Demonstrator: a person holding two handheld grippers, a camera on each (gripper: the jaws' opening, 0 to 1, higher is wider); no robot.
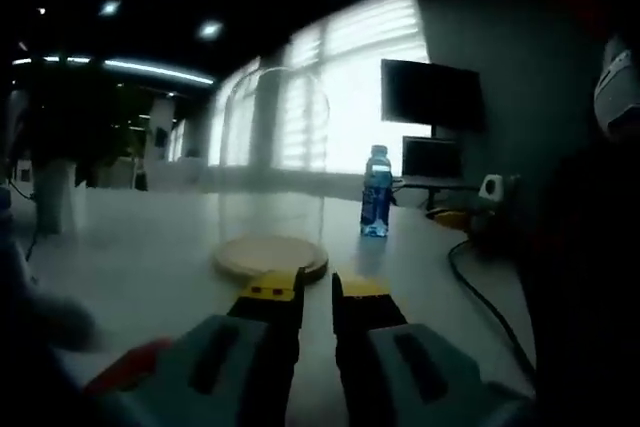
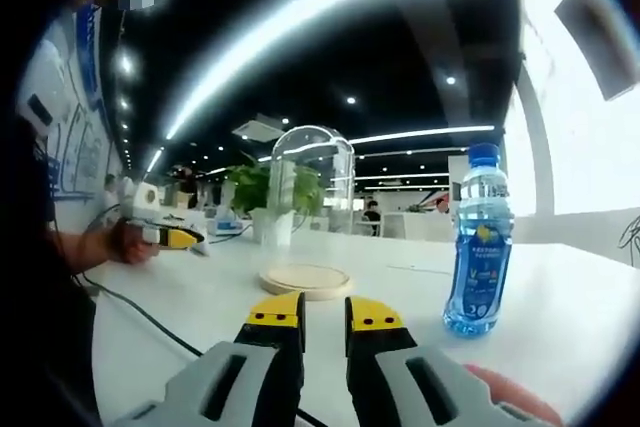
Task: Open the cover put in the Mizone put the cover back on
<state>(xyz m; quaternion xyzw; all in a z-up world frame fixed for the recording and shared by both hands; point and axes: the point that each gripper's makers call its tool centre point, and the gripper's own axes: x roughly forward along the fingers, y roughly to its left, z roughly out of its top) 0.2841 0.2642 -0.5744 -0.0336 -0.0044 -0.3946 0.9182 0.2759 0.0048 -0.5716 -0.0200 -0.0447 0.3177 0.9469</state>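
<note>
In the left gripper view, your left gripper [image 1: 317, 287] rises from the bottom centre of the frame, level and pointing straight ahead, its yellow-tipped jaws drawn close with only a thin gap between them and nothing held. Just beyond the tips, at the middle of the frame, the clear glass cover [image 1: 274, 162] stands upright on its round wooden base [image 1: 270, 256], which lies flat on the white table [image 1: 150, 267]. The Mizone bottle [image 1: 376, 192] stands upright to the right of the cover, apart from it and further back. A black cable [image 1: 485, 302] runs across the table at the lower right, and a dark monitor [image 1: 432, 95] sits in the upper right.

In the right gripper view, your right gripper [image 2: 323, 319] comes up from the bottom centre, also level, jaws near together with a narrow slit and empty. The cover [image 2: 312, 197] sits on its base [image 2: 305, 280] just past the tips, at centre frame. The Mizone bottle [image 2: 480, 242] stands upright at the right of the frame, near the gripper and clear of the base. At the left edge your other hand [image 2: 125, 242] holds the left gripper [image 2: 185, 238] low over the table, pointing toward the cover. A potted plant [image 2: 268, 197] stands behind the cover.
</note>
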